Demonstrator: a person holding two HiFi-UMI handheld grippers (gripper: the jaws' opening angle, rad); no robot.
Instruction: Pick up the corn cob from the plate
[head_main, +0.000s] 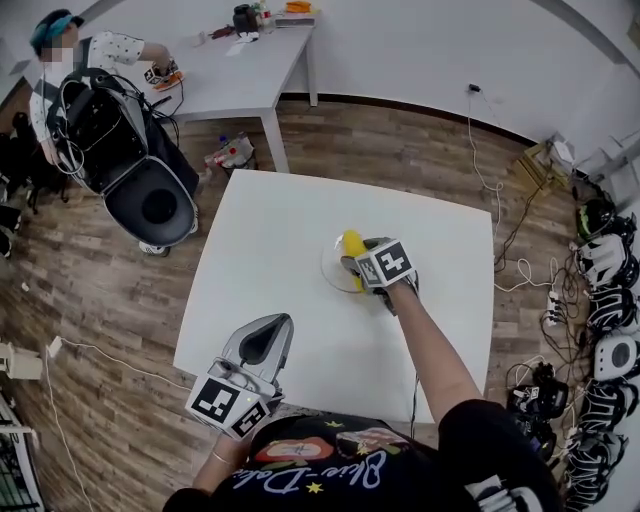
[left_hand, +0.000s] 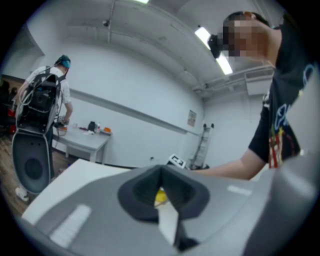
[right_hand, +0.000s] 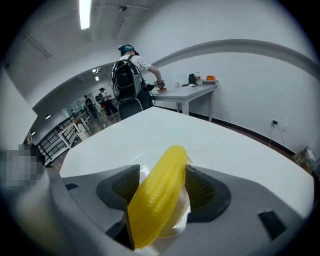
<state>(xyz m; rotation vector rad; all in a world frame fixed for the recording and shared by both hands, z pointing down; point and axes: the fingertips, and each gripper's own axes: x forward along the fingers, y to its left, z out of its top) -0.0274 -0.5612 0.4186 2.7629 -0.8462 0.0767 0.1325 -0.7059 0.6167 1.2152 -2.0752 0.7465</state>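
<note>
A yellow corn cob (head_main: 352, 245) lies on a clear plate (head_main: 332, 270) in the middle of the white table (head_main: 270, 250). My right gripper (head_main: 353, 264) reaches down over the plate. In the right gripper view the corn cob (right_hand: 157, 200) lies lengthwise between the jaws of the right gripper (right_hand: 161, 176), which are spread wide and stand open around it, with the plate (right_hand: 135, 159) underneath. My left gripper (head_main: 274, 322) hovers over the table's near edge, shut and empty. Through the left gripper (left_hand: 161, 169) a bit of the corn cob (left_hand: 160, 196) shows far off.
A person with a backpack (head_main: 100, 110) stands at a second white table (head_main: 230, 70) at the back left, which carries small items. Cables and headsets (head_main: 610, 300) litter the wooden floor on the right. Around the plate the table top is bare.
</note>
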